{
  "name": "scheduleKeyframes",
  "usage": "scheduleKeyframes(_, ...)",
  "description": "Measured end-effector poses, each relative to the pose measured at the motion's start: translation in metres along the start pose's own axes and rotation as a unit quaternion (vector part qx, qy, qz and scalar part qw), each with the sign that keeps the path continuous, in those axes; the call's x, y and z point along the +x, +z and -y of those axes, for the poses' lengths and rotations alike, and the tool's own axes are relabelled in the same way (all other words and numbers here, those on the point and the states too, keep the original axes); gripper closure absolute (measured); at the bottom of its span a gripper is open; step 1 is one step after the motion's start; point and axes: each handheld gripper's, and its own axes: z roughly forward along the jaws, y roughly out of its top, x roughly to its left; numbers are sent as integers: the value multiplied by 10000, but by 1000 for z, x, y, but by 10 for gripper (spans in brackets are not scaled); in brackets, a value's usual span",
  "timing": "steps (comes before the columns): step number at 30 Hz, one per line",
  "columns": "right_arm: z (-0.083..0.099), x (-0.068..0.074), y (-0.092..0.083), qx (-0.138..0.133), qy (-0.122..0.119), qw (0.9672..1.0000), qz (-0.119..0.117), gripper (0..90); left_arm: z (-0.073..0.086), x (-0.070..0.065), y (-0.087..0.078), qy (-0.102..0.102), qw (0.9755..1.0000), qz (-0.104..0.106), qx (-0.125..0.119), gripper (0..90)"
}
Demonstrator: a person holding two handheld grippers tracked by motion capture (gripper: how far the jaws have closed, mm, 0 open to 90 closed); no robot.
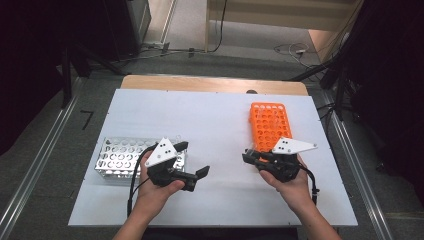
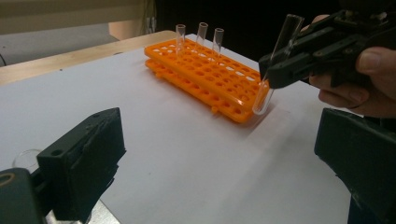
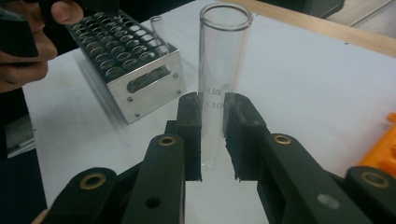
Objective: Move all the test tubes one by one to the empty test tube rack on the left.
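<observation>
Here, white tabletop [image 1: 220, 125] on grey floor, dark room behind. Lower right of the high view: right gripper [image 3: 214, 121] clamped on clear glass test tube [image 3: 219, 70], upright between the pads. Left gripper [image 1: 192, 160] spread open. Beyond, orange plastic rack [image 1: 267, 122].

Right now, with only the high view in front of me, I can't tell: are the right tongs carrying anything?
Observer: Yes. The right tongs are shut on a clear glass tube.
Operator: Are any tubes in the orange rack?
Observer: Three tubes stand upright at its end, away from the right tongs.
Operator: And the left tongs?
Observer: They're open, with nothing between them.
</observation>
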Motion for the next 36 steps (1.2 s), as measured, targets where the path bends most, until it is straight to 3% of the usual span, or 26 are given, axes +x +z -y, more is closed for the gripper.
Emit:
scheduleKeyframes(8,-1,16,13,117,-205,9995,-198,744,-3,-11,6,66,9999,118,63,69)
scheduleKeyframes(17,-1,35,26,267,-422,9981,-363,744,-6,-27,15,122,9995,232,149,206)
scheduleKeyframes(23,-2,46,35,348,-573,9965,-495,744,-7,-36,19,166,9985,501,134,403)
scheduleKeyframes(26,-2,50,36,365,-584,9961,-547,744,-7,-38,21,117,9976,668,99,449)
scheduleKeyframes(36,-4,63,39,394,-758,9944,-620,744,-5,-42,25,171,9978,623,175,705)
